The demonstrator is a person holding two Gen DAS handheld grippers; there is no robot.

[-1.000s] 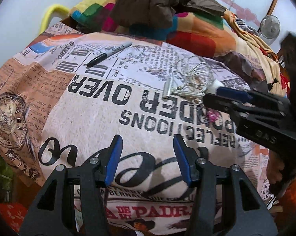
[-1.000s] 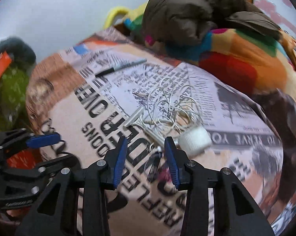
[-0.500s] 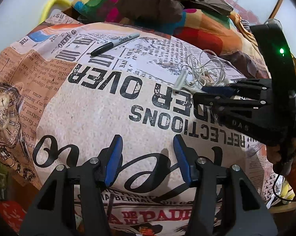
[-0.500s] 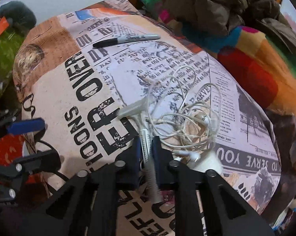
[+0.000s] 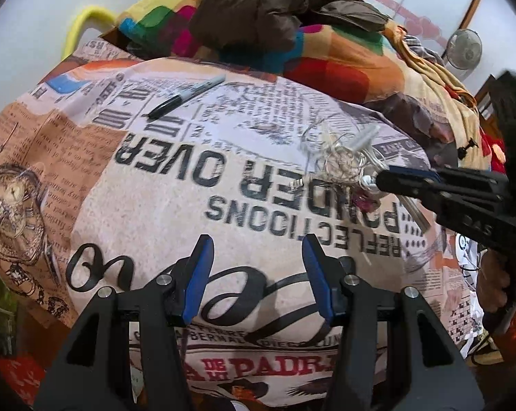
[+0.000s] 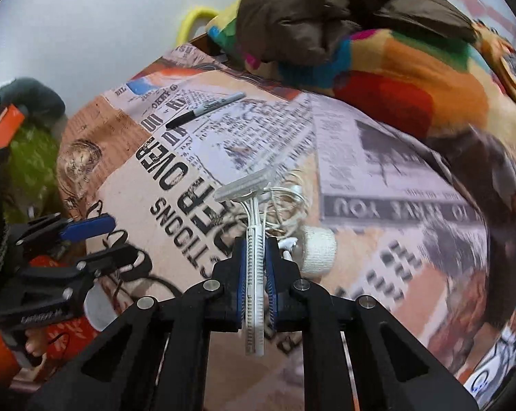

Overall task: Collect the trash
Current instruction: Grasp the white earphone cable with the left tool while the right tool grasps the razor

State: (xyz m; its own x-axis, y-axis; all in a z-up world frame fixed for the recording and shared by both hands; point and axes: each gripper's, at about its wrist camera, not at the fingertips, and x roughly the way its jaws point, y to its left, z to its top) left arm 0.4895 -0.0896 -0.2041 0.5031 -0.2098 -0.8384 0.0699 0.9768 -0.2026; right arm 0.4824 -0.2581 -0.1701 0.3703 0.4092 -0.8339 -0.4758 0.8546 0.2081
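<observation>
We see the razor (image 6: 254, 274) clamped by its handle in the right gripper (image 6: 256, 267), above the newsprint cloth (image 5: 189, 205), a cord tangle (image 6: 285, 205) possibly snagged on it. The left gripper (image 5: 256, 274) hangs wide apart.

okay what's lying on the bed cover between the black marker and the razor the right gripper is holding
Nothing: between the black marker and the razor, clamped in the right gripper, only bare printed bed cover shows in the right wrist view. The left wrist view agrees.
</observation>
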